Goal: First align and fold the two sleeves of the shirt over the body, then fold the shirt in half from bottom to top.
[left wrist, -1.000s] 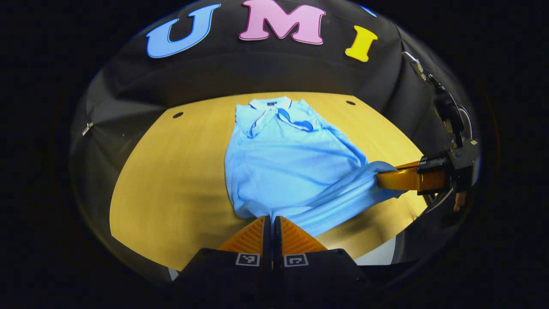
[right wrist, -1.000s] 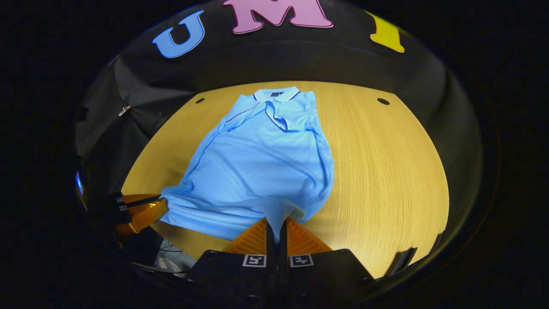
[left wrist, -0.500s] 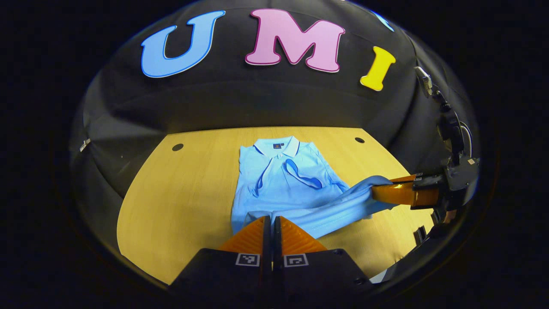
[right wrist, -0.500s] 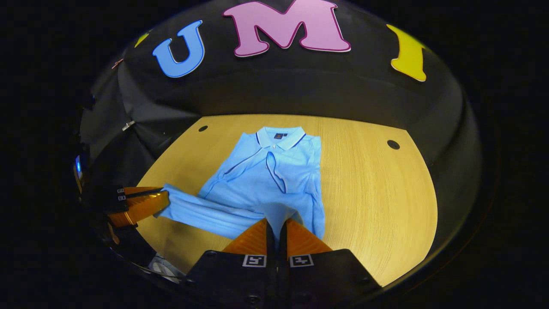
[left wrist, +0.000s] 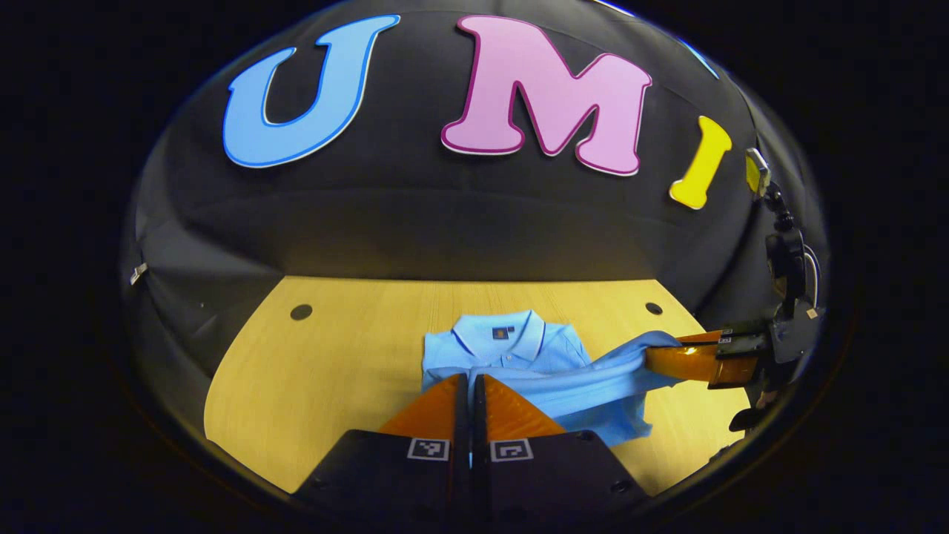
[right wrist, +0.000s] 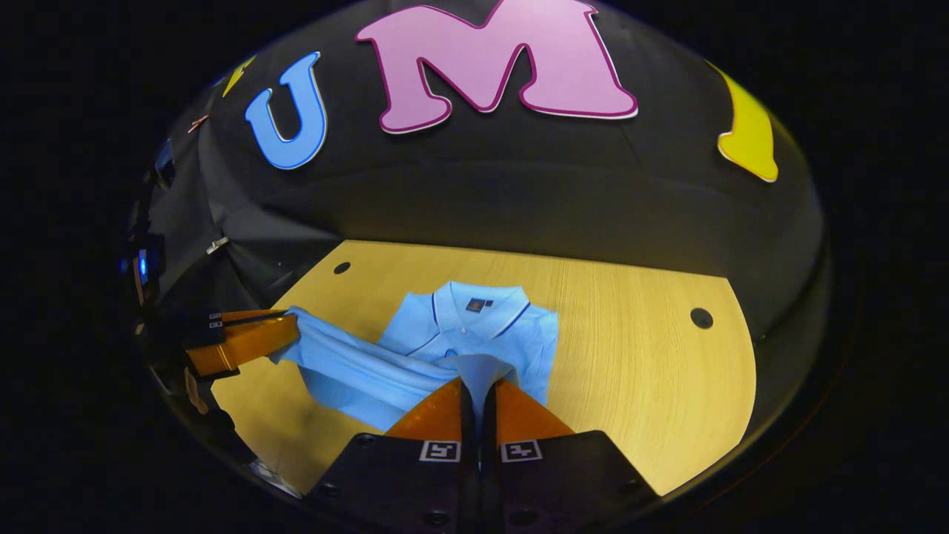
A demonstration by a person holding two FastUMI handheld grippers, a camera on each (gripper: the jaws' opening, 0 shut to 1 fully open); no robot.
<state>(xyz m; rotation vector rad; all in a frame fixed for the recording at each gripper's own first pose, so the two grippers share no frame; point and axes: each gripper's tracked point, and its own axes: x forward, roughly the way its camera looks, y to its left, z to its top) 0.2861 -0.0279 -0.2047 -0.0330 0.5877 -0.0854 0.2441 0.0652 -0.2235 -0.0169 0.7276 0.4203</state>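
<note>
A pale wooden worktop (left wrist: 326, 363) with rounded corners and two dark round holes near its far edge carries one light-blue knit polo shirt (left wrist: 519, 348), collar toward the far edge. The left gripper (left wrist: 470, 389) and right gripper (right wrist: 478, 393) each clamp the raised hem.

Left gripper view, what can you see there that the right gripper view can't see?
Left gripper view: the right gripper off at its right edge, pinching a corner of the light blue polo shirt. Right gripper view: the left gripper at its left edge, pinching the other corner, and a small blue light beyond it. Both: the shirt's collar and the wooden table.
</note>
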